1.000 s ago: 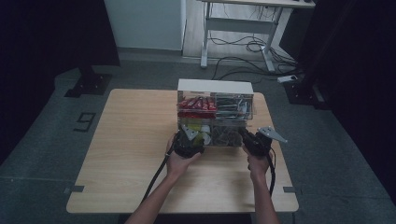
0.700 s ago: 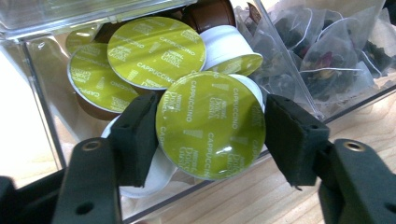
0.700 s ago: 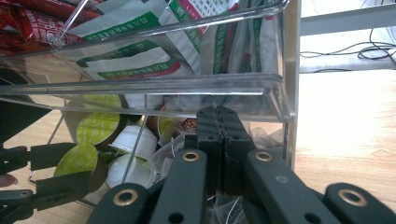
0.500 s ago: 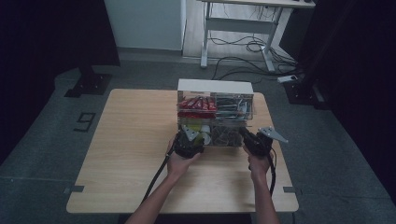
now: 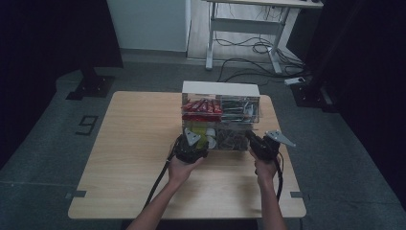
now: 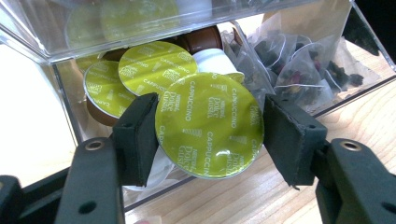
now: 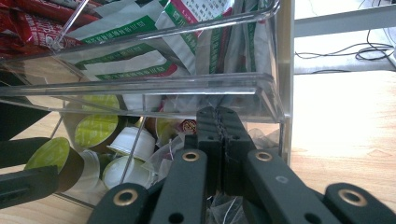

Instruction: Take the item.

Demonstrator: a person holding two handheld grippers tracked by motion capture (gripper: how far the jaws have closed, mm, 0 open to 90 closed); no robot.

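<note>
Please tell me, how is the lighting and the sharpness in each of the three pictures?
High view: dim, with dark surroundings, and the clear organizer shows soft detail. Left gripper view: bright and sharp, print readable on the green capsule between the left gripper pads. Right gripper view: glare on the plastic shelf edge; right gripper close, slightly soft.

1. The coffee capsule (image 6: 209, 125) has a yellow-green foil lid with pale lettering.
2. Black fingers (image 6: 137, 135) flank it.
3. The organizer (image 5: 221, 117) is clear plastic with a white back.
4. Red sachets (image 5: 201, 106) fill its upper left compartment.
5. The tabletop (image 5: 134, 143) is light wood grain.
</note>
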